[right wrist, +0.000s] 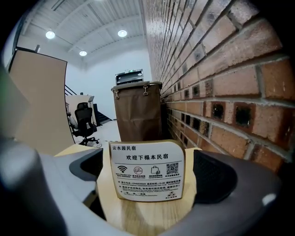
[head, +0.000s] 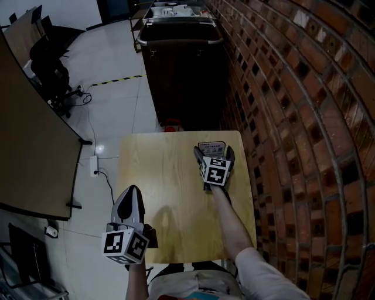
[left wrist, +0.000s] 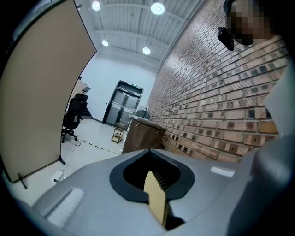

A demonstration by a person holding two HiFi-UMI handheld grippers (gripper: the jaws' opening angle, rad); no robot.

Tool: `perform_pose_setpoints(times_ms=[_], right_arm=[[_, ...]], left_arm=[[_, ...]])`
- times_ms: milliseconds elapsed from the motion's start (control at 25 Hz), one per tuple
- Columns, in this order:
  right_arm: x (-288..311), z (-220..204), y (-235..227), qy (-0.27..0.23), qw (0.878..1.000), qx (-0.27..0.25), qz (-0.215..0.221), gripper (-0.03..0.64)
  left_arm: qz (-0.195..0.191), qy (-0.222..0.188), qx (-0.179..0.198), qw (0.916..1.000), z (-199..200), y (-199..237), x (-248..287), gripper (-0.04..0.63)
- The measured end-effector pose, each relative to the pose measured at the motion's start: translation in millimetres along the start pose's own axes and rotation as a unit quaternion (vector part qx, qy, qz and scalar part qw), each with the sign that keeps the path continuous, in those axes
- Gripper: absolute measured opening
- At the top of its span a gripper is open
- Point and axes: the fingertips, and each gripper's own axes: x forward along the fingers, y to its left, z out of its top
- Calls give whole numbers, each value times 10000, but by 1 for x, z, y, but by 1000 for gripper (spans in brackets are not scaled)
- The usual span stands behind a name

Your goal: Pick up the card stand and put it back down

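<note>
White card stand [right wrist: 148, 171] | upright between parted jaws, untouched | right gripper [head: 214, 153]

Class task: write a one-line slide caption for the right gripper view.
Right claw brackets a printed card stand on the wooden table, beside a brick wall.

Dim, underexposed head view; ceiling lamps [left wrist: 157, 8] glare brightly, fisheye edges warp and darken.

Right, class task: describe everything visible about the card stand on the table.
The card stand is a white printed card with icons and a QR code, fronting a rounded wood-look backing. It stands upright on the wooden table, near the far edge by the brick wall, between the open jaws of the right gripper; contact is unclear.
</note>
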Motion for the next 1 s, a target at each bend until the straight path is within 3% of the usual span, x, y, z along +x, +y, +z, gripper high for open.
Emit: perform_pose_setpoints(times_ms=[240,360,480,720,840,920,1000], right_arm=[[-42,20,15,-390,9987,47,333,568],[-83,33,21,-692,9969,-273,269,480],[-133,54,26,-1107,9923,-545,134,328],[-235,98,42,-1918,9804,-289,331,225],[-278,118,49,-2337,9708,-459,292,122],[-303,125,54,-2561,9643,-581,336,0],[-323,124,62,-2699,9598,-552,530,0]], left_arm=[[-141,-97,-25,9999,3,-10,-3,5],[-298,-223,-12,9993,7,-19,-5,5],[-428,-318,-11,9986,13,-29,-10,5],[-712,-500,-54,9962,18,-53,-29,5],[-909,-553,62,9943,22,-69,-40,5],[-1010,-614,207,9928,27,-80,-49,5],[-1060,-674,310,9916,32,-88,-58,5]])
